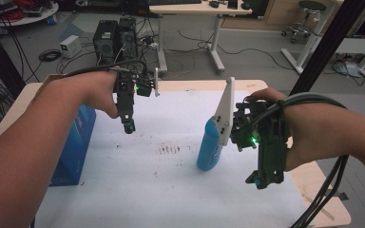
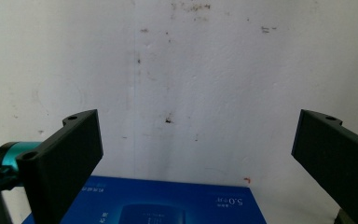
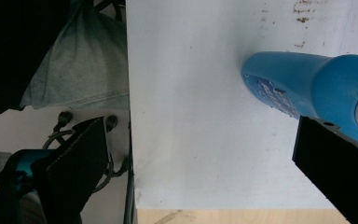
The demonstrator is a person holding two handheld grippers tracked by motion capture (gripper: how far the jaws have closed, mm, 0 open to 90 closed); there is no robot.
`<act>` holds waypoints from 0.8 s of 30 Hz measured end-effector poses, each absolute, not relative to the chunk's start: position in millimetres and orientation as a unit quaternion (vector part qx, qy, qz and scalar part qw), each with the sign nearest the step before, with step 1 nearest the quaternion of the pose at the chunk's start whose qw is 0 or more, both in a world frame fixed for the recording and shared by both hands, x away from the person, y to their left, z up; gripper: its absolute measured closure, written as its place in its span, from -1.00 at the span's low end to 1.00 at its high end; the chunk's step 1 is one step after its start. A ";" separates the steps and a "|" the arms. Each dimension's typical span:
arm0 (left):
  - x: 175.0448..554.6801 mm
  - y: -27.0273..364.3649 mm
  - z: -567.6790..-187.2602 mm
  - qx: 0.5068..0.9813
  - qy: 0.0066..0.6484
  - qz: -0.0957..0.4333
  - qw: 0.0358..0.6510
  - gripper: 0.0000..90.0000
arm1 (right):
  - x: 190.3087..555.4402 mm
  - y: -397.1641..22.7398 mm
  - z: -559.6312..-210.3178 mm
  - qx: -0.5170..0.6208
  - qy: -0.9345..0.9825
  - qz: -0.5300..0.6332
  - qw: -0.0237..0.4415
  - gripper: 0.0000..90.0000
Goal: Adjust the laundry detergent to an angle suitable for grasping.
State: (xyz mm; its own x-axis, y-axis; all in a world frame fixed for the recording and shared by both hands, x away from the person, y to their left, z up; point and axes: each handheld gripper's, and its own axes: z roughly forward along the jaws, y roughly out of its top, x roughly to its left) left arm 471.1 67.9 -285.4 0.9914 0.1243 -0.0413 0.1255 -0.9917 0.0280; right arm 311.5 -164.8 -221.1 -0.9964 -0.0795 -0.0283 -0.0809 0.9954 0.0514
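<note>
A tall blue plastic bottle (image 1: 209, 147) is seen upright mid-desk on the white sheet (image 1: 171, 190). A blue cardboard box (image 1: 73, 147) stands far left. Left gripper (image 1: 129, 124) and right gripper (image 1: 265, 179) are held above, fingers spread wide, empty.

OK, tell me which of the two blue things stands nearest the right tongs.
The upright blue bottle, just left of the right tongs. The blue box stands at the sheet's far left edge.
</note>
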 end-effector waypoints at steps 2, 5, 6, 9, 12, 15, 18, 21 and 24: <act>470.3 68.3 -283.9 0.998 0.063 -0.019 0.018 -0.96 | 311.4 -164.7 -220.8 -0.041 0.999 0.027 0.013 -0.94; 469.8 68.6 -283.3 0.998 0.064 -0.019 0.018 -0.96 | 312.1 -164.6 -220.1 -0.045 0.998 0.030 0.013 -0.94; 469.4 68.9 -283.3 0.998 0.064 -0.020 0.019 -0.96 | 312.4 -164.5 -219.9 -0.046 0.998 0.031 0.012 -0.94; 468.7 69.2 -283.5 0.998 0.066 -0.017 0.017 -0.96 | 313.3 -163.9 -221.1 -0.048 0.998 0.028 0.012 -0.94; 467.8 69.1 -282.9 0.997 0.067 -0.018 0.014 -0.96 | 313.8 -163.9 -222.1 -0.046 0.998 0.028 0.012 -0.94; 467.1 68.8 -281.4 0.997 0.069 -0.015 0.017 -0.96 | 313.7 -164.7 -223.0 -0.046 0.998 0.029 0.013 -0.94; 464.9 67.8 -280.3 0.997 0.070 -0.010 0.021 -0.96 | 313.4 -168.5 -223.7 -0.044 0.998 0.033 0.013 -0.94; 460.8 66.0 -279.3 0.997 0.072 -0.007 0.025 -0.96 | 311.8 -173.8 -224.2 -0.038 0.999 0.035 0.014 -0.94; 454.8 63.4 -277.5 0.997 0.070 -0.002 0.031 -0.96 | 310.5 -179.8 -225.1 -0.036 0.999 0.036 0.013 -0.94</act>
